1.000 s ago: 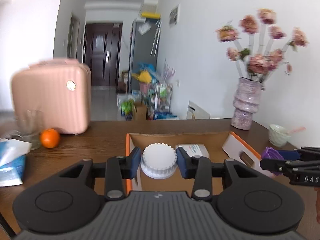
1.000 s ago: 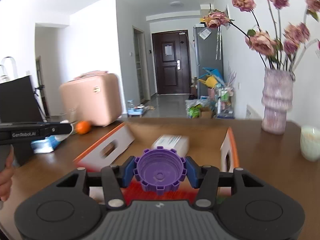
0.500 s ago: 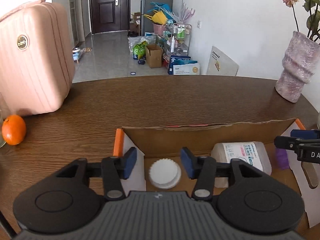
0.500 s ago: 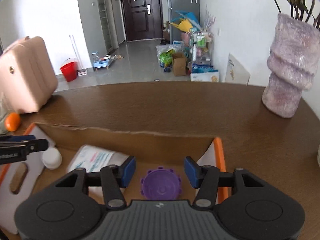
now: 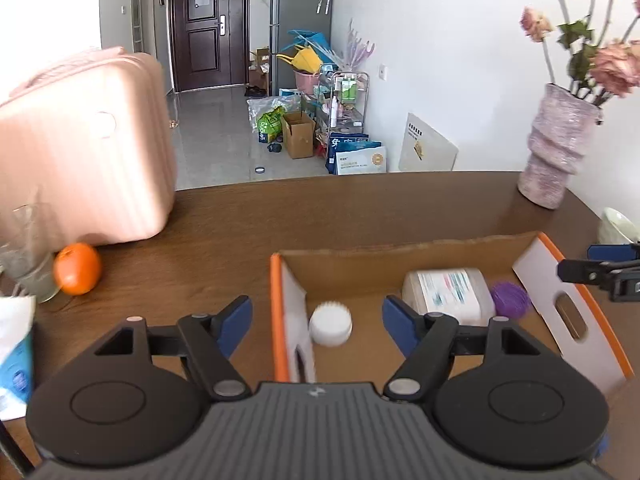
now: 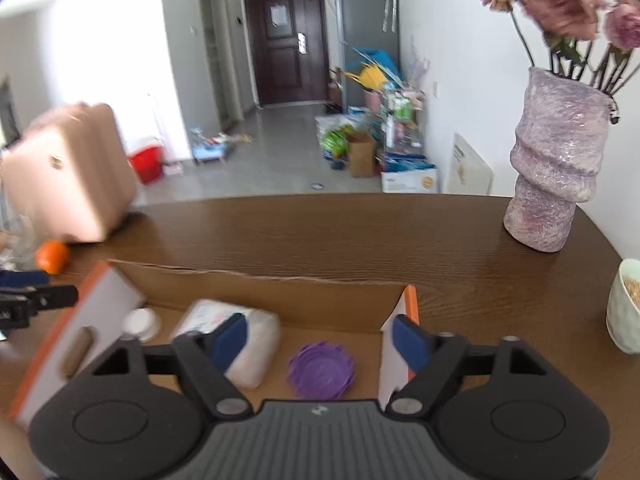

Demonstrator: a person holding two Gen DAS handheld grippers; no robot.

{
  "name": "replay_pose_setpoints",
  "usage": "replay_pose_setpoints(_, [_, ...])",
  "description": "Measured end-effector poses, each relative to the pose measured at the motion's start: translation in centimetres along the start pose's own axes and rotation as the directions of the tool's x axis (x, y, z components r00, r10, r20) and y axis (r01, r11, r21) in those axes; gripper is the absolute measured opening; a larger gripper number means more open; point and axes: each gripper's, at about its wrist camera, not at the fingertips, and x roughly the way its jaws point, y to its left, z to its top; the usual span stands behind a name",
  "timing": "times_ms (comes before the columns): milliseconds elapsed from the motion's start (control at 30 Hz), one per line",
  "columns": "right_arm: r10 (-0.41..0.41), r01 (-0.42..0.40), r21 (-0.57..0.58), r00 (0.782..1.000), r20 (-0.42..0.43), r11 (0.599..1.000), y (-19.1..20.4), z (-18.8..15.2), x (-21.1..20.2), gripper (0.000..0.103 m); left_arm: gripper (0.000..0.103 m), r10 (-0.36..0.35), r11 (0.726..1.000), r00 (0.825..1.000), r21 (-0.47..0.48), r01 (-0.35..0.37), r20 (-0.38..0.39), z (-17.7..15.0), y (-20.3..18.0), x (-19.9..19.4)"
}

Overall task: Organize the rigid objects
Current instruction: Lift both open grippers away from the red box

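Note:
A cardboard box (image 5: 400, 252) with orange-edged flaps stands on the brown table. In it lie a white ridged cap (image 5: 331, 323), a white labelled container (image 5: 448, 294) and a purple ridged cap (image 5: 510, 299). My left gripper (image 5: 316, 318) is open and empty above the box's left end, over the white cap. My right gripper (image 6: 320, 338) is open and empty above the box's right end, over the purple cap (image 6: 322, 370). The white container (image 6: 230, 338), the white cap (image 6: 141, 323) and the box (image 6: 280, 292) show in the right wrist view too.
A pink suitcase (image 5: 80, 152), an orange (image 5: 77, 268) and a glass (image 5: 28, 264) stand left of the box. A purple vase (image 6: 556, 176) with flowers and a pale bowl (image 6: 624, 308) stand to the right. A tissue pack (image 5: 14, 352) lies at the left edge.
Both grippers opened and let their caps go into the box, the white one at the left and the purple one at the right. Both grippers then rose and opened wider.

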Motion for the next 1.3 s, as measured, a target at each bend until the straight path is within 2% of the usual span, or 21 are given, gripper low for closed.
replay_pose_setpoints(133, [0.005, -0.005, -0.005, 1.000, 0.010, 1.000, -0.1, -1.3, -4.5, 0.083, 0.077, 0.023, 1.000, 0.999, -0.007, -0.023, 0.037, -1.0, 0.7, -5.3])
replay_pose_setpoints(233, [0.012, -0.013, 0.017, 0.999, 0.051, 1.000, 0.3, -2.5, -8.3, 0.083, 0.078, 0.037, 0.999, 0.997, -0.013, -0.037, 0.061, -2.1, 0.8, -8.9])
replay_pose_setpoints(400, [0.040, -0.042, 0.011, 0.991, 0.124, 0.999, 1.6, -5.4, -14.6, 0.084, 0.083, 0.063, 0.998, 0.986, 0.001, -0.064, 0.152, -5.2, 0.5, -15.1])
replay_pose_setpoints(567, [0.071, -0.060, -0.060, 0.977, 0.200, 0.996, 3.6, -9.9, -20.5, 0.087, 0.086, 0.086, 0.991, 0.962, 0.073, -0.109, 0.260, -10.7, -0.8, -20.9])
replay_pose_setpoints(700, [0.100, -0.067, -0.125, 0.956, 0.275, 0.990, 5.4, -15.2, -24.8, 0.091, 0.095, 0.059, 0.987, 0.926, 0.117, -0.110, 0.372, -16.4, -2.6, -24.8])
replay_pose_setpoints(767, [0.119, -0.078, -0.147, 0.948, 0.296, 0.986, 6.3, -17.9, -26.3, 0.092, 0.095, 0.065, 0.982, 0.919, 0.136, -0.127, 0.388, -19.3, -4.0, -25.7])
replay_pose_setpoints(933, [0.106, -0.079, -0.097, 0.945, 0.310, 0.992, 7.4, -24.0, -28.6, 0.092, 0.095, 0.009, 0.989, 0.915, 0.133, -0.069, 0.404, -25.8, -6.3, -28.3])
replay_pose_setpoints(1067, [0.067, -0.038, -0.095, 0.942, 0.328, 0.995, 8.5, -28.8, -30.6, 0.092, 0.097, 0.018, 0.994, 0.910, 0.091, -0.061, 0.415, -30.2, -7.0, -30.5])
replay_pose_setpoints(1167, [0.064, -0.047, -0.058, 0.935, 0.349, 0.997, 8.8, -32.1, -32.3, 0.092, 0.098, 0.037, 0.997, 0.915, 0.044, -0.060, 0.401, -33.4, -6.9, -31.8])
replay_pose_setpoints(1300, [0.066, -0.066, -0.012, 0.935, 0.347, 0.998, 8.6, -36.2, -33.7, 0.092, 0.098, 0.093, 0.987, 0.931, 0.087, -0.132, 0.354, -36.5, -7.2, -32.3])
